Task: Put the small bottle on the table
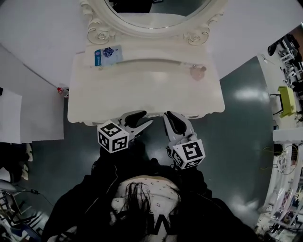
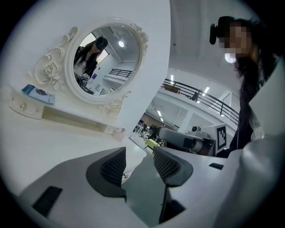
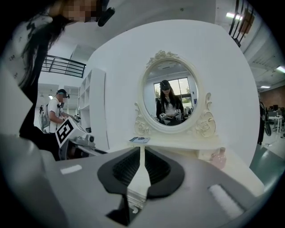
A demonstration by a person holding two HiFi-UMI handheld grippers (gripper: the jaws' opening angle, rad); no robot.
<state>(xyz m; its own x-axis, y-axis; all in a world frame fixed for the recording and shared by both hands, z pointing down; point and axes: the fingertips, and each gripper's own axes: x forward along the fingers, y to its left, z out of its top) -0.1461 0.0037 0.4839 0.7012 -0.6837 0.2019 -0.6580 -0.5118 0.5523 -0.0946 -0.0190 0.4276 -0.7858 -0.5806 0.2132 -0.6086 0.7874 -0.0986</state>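
Not begun: bottle [image 1: 198, 72] stands on the shelf [image 1: 156, 52]; left claw [image 1: 137, 120] gapes, right claw [image 1: 171, 118] closing, both empty.

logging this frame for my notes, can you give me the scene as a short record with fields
surface: white dressing table with oval mirror
target: small bottle, pink, by the right end of the shelf under the mirror
other item: blue packet, on the shelf's left end
left gripper: jaws apart, nothing between
right gripper: jaws closing, narrow gap, nothing between
position: both grippers near the table's front edge, apart from the bottle
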